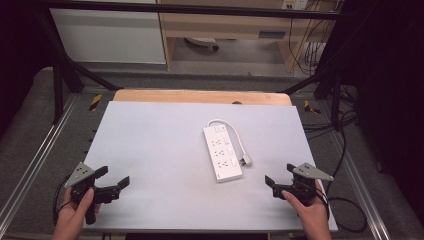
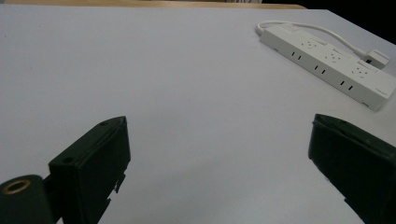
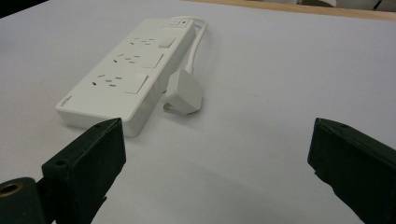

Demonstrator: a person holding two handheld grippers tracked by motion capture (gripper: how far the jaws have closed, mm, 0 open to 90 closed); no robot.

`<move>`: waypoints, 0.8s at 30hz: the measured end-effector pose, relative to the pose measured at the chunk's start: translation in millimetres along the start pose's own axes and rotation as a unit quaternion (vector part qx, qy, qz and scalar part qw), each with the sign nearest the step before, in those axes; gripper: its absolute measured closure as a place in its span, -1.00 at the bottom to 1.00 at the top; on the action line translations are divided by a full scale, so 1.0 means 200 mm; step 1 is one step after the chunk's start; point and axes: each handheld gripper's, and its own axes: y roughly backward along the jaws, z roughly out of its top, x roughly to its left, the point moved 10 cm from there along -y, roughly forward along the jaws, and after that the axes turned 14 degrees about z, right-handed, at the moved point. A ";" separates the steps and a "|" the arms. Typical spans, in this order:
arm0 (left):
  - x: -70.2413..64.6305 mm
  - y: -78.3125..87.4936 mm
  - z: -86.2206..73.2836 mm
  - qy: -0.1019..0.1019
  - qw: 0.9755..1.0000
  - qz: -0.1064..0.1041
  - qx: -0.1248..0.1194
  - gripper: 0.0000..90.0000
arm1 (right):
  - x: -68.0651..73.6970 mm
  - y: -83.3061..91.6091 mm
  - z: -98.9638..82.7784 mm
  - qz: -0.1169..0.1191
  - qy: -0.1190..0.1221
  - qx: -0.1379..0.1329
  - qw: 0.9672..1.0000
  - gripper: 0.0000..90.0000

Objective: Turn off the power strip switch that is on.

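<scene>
A white power strip (image 1: 222, 153) is lying flat on the pale grey table (image 1: 150, 150), slightly right of centre, its long axis running from the far side toward the near edge. Its cable (image 1: 239, 137) is looping out from the far end and running down the strip's right side, and the white plug (image 1: 246, 161) is resting on the surface just beside the strip's near right corner. The left gripper (image 1: 113, 178) is being held near the near-left corner of the table, jaws spread wide and gripping nothing; a broad stretch of bare surface is separating it from the strip. The right gripper (image 1: 278, 176) is hovering near the near-right edge, jaws likewise spread apart and empty, with the strip's near end close ahead. In the right gripper view, the plug (image 3: 185, 92) is lying just beside the strip (image 3: 126, 74), between the two jaws' lines of sight. In the left gripper view, the strip (image 2: 327, 63) is sitting far off toward the upper right.
</scene>
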 end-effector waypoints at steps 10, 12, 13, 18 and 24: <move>-0.01 0.00 0.00 -0.005 1.000 -0.005 0.001 -0.88 | 0.06 0.02 0.05 0.017 0.008 -0.014 1.000 -0.94; -0.01 0.00 0.00 -0.005 1.000 -0.006 0.001 -0.88 | 0.07 0.02 0.08 0.016 0.011 -0.016 1.000 -0.94; -0.01 0.00 0.00 -0.004 1.000 -0.006 0.001 -0.88 | 0.07 0.03 0.09 0.016 0.010 -0.019 1.000 -0.94; -0.01 0.00 0.00 -0.003 1.000 -0.005 -0.001 -0.88 | 0.08 0.05 0.15 0.011 0.016 -0.023 1.000 -0.91; -0.01 0.00 0.00 -0.002 1.000 -0.005 0.001 -0.88 | 0.09 0.07 0.21 0.023 0.019 -0.029 0.999 -0.92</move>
